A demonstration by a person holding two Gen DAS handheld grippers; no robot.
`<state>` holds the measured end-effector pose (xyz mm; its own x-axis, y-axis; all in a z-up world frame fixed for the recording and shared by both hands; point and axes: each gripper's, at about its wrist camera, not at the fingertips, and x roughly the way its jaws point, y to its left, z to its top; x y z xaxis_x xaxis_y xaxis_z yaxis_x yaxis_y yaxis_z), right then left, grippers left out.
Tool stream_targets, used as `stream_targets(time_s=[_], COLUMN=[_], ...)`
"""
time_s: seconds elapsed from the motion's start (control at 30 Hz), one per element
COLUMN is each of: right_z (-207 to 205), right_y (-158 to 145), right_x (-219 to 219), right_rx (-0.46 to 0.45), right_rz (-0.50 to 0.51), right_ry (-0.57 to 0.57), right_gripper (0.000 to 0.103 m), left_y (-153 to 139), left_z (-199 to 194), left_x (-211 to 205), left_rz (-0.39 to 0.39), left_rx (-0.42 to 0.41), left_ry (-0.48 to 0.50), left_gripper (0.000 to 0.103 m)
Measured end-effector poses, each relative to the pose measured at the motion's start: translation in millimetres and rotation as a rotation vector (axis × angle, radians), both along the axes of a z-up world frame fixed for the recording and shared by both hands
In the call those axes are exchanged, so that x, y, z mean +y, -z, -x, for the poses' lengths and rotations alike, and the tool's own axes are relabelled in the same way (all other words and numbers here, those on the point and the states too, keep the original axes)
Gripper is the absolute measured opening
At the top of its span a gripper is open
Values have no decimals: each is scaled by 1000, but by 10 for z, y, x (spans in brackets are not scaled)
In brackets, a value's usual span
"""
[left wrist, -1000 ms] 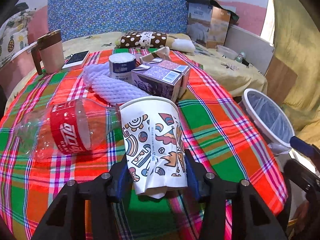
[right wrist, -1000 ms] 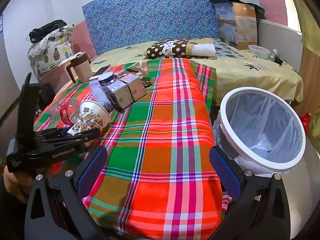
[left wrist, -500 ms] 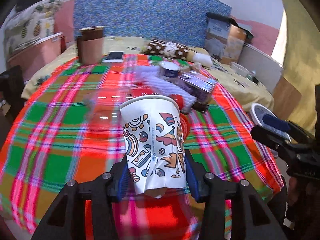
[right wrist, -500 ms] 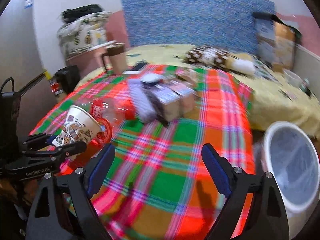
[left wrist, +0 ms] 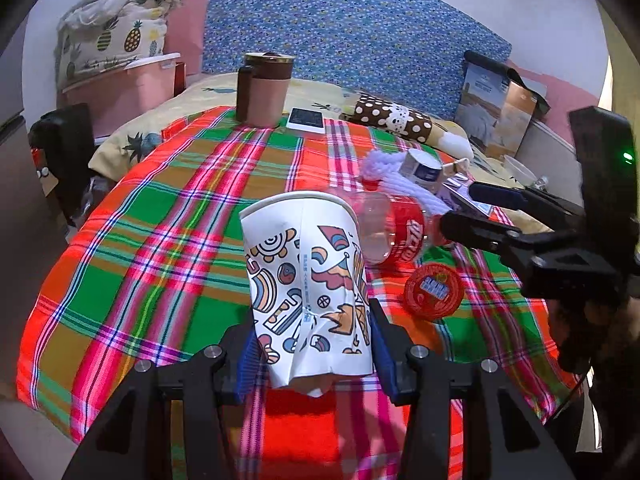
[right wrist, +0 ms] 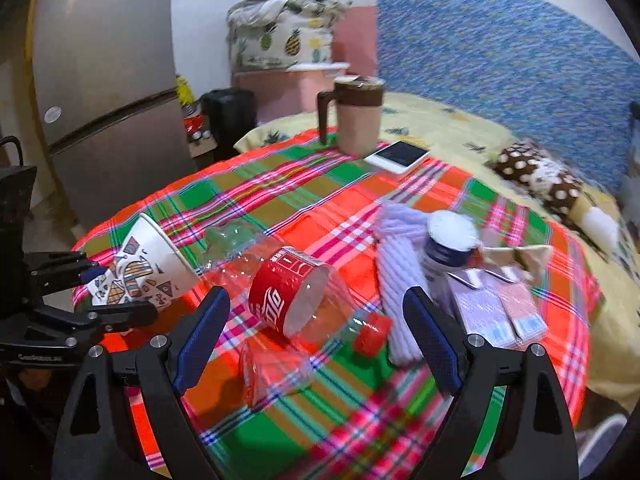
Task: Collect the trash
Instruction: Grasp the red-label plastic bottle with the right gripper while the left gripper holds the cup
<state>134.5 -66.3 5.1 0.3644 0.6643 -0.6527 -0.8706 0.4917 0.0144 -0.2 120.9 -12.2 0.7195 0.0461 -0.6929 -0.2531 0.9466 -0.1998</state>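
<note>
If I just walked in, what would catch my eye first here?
Probably the cartoon-printed paper cup, pinched in the left gripper above the bright plaid tablecloth. Next, the clear plastic bottle with a red label lying on its side mid-table, just ahead of the open, empty right gripper.

The clear plastic bottle (right wrist: pixel 288 300), lying at the picture's centre, carries a red label with white Coca-Cola script. Small lettering on the paper cup (left wrist: pixel 308 292) and the red lid (left wrist: pixel 434 290) is unreadable.
</note>
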Motion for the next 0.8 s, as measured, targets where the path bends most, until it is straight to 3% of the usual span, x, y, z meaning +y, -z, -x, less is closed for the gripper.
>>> stream_targets(time_s=[0.27, 0.5, 0.57, 0.8], right_z=[-96, -192, -171, -126], right_y=[79, 189, 194, 128], right_x=[273, 493, 484, 349], right_rx=[-28, 19, 53, 84], right_rz=[119, 223, 217, 172], right_ry=[-165, -250, -259, -175], right_gripper=[89, 89, 76, 69], left_y=[75, 112, 113, 96], left_z=[-47, -97, -108, -115], left_x=[113, 162, 159, 118], left_rz=[27, 37, 38, 39], left_rx=[10, 16, 17, 15], left_ry=[-1, -4, -3, 0], left_gripper=[49, 49, 49, 49])
